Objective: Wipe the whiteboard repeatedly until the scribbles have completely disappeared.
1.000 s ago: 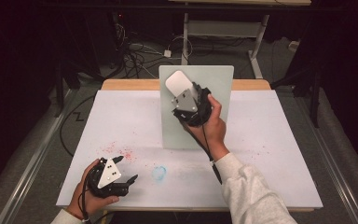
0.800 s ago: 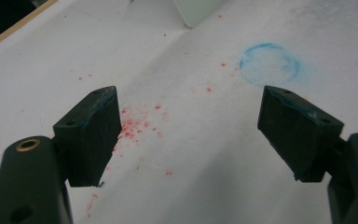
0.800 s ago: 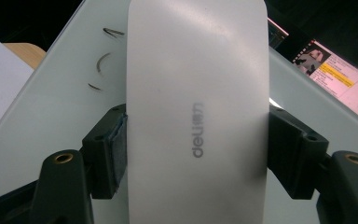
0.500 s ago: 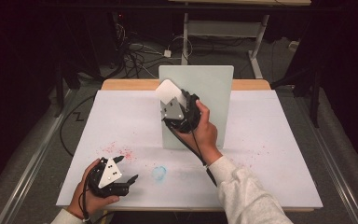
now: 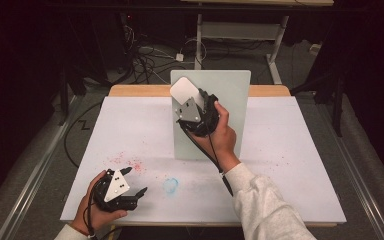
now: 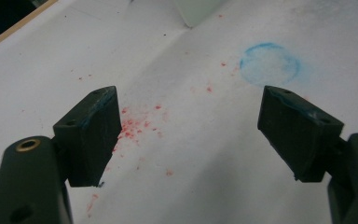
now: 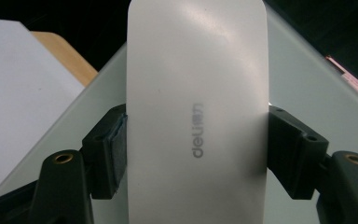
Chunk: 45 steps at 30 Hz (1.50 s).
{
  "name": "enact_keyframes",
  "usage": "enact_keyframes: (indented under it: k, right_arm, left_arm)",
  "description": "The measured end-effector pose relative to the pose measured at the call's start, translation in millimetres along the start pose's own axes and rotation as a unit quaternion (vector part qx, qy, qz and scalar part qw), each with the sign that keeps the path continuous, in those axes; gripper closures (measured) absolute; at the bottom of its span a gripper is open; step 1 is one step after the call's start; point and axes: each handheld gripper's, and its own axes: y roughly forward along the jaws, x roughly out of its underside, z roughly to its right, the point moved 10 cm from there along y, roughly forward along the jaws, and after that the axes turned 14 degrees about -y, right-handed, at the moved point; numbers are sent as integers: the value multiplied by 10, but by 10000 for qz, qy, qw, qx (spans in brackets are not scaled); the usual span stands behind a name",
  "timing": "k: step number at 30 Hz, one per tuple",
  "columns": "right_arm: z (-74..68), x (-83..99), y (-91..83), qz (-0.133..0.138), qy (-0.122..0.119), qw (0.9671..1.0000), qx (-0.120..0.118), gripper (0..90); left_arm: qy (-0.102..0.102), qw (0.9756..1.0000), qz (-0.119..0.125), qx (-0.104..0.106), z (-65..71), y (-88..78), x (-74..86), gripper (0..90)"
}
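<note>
My right gripper (image 5: pixel 184 94) is shut on a white board eraser (image 5: pixel 184 90) with a rounded end. It presses the eraser against the upper left part of an upright pale green board (image 5: pixel 230 95) at the table's back middle. In the right gripper view the eraser (image 7: pixel 196 107) carries a grey "deli" mark and sits clamped between both jaws, with the board (image 7: pixel 307 93) behind it. My left gripper (image 5: pixel 139 194) rests low at the front left of the table, open and holding nothing; its fingers (image 6: pixel 93 130) stand wide apart over the paper.
White paper (image 5: pixel 290 150) covers the wooden table. A blue chalky ring (image 5: pixel 170 185) and red specks (image 5: pixel 127 162) mark the paper near the front left. Cables and a desk frame (image 5: pixel 240 30) lie on the floor behind the table.
My right gripper has slid the eraser leftward and slightly up across the board. The left gripper has stayed where it was.
</note>
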Motion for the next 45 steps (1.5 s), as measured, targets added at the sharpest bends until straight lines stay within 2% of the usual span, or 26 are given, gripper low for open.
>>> enact_keyframes:
  k: [4, 8, 11, 14, 17, 22, 25, 28, 31, 33, 36, 39, 41, 43, 45]
  right_arm:
    - [82, -21, 7, 30, 158, 9999, 15, 312]
    - [33, -1, 3, 22, 146, 9999, 31, 313]
    - [-68, 29, -4, -3, 53, 10000, 43, 312]
    - [-195, 65, -15, 0, -60, 10000, -29, 312]
    - [-330, 98, -30, 56, -52, 9998, -163, 312]
    - [-467, 150, -51, 29, -176, 9994, -289, 313]
    - [-433, 144, -54, 46, -138, 9991, -387, 312]
    - [-314, 157, -51, 21, -93, 9997, -221, 312]
    - [-192, 196, -59, -9, 101, 9999, -100, 312]
    - [-180, 217, -66, -22, 135, 9999, -89, 312]
    - [-289, 254, -71, -81, -31, 9999, -57, 313]
    - [-508, 309, -95, -64, -137, 9994, -296, 313]
    - [-587, 356, -107, -90, -279, 9992, -283, 312]
    - [-622, 401, -120, -105, -372, 9989, -279, 312]
    - [-603, 430, -133, -112, -308, 9989, -342, 312]
  left_arm:
    - [-30, 10000, 8, 3, -1, 5, 1, 206]
    - [-9, 10000, -3, 8, 2, 6, 2, 206]
    - [-12, 10000, -9, 5, 1, 10, 1, 206]
    - [5, 10000, -13, 10, 7, 13, -3, 206]
    - [7, 10000, -12, 16, 13, 19, -5, 206]
    - [23, 10000, -20, 18, 12, 29, -9, 206]
    - [23, 10000, -20, 16, 10, 29, -9, 206]
    - [10, 10000, -20, 11, 6, 25, -6, 206]
    - [18, 10000, -31, 5, 0, 24, 3, 206]
    - [12, 10000, -22, 3, 2, 19, 2, 206]
    - [19, 10000, -22, -1, 6, 13, 2, 206]
    - [21, 10000, -19, -7, 8, 10, 0, 206]
    - [16, 10000, -25, 2, 9, 12, 2, 206]
    - [8, 10000, -21, 2, 13, 20, 1, 206]
    - [29, 10000, -34, -2, 13, 21, 2, 206]
